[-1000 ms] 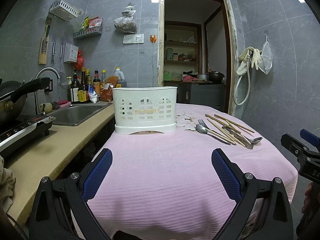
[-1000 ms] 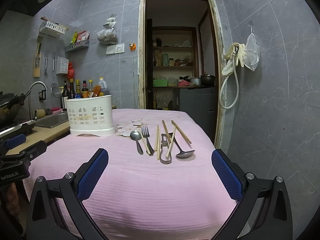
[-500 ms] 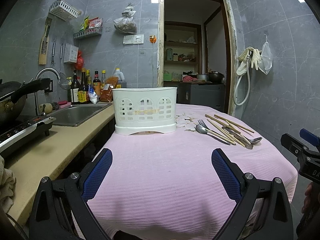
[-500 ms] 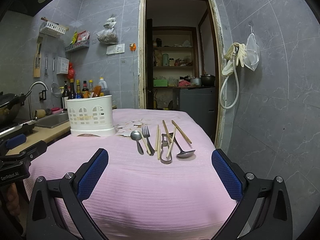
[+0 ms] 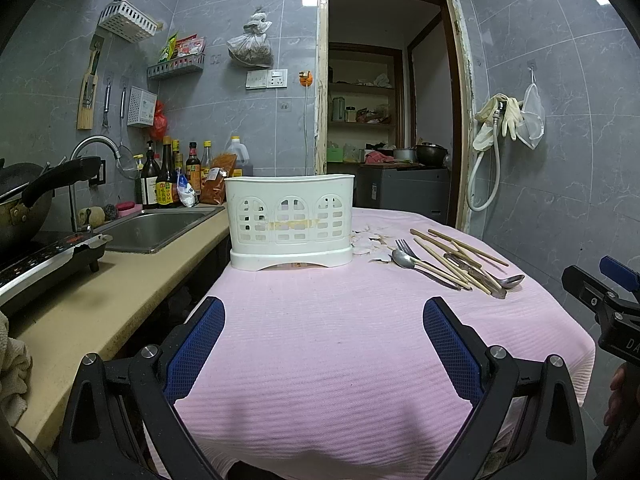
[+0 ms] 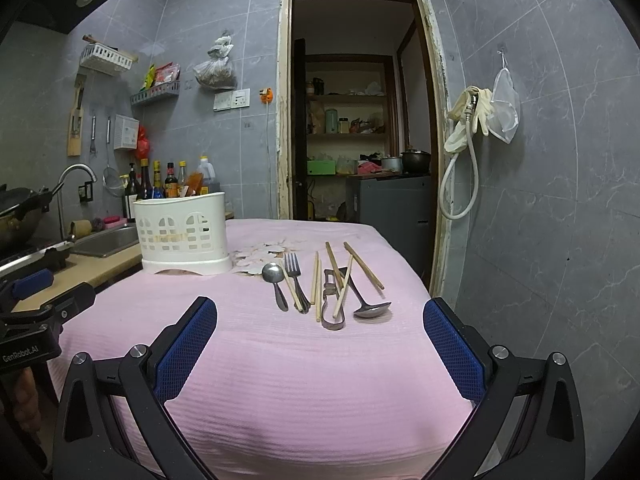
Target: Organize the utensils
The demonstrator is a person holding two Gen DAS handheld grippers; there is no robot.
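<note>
Inside of the white utensil caddy (image 5: 291,222) hidden behind its slotted wall — contents impossible to tell. Pink ribbed tablecloth (image 6: 280,360) over a table beside a beige counter and steel sink (image 5: 156,230); grey tiled walls, open doorway (image 6: 356,120) behind. Right of the caddy, well apart from it: spoon (image 6: 276,280), fork (image 6: 296,276), chopsticks (image 6: 318,284), tongs (image 6: 332,304), ladle (image 6: 366,304) — long axes roughly parallel, running away from the grippers. Left gripper (image 5: 324,336) and right gripper (image 6: 320,336) both spread wide, grasping nothing, low over the near cloth.
</note>
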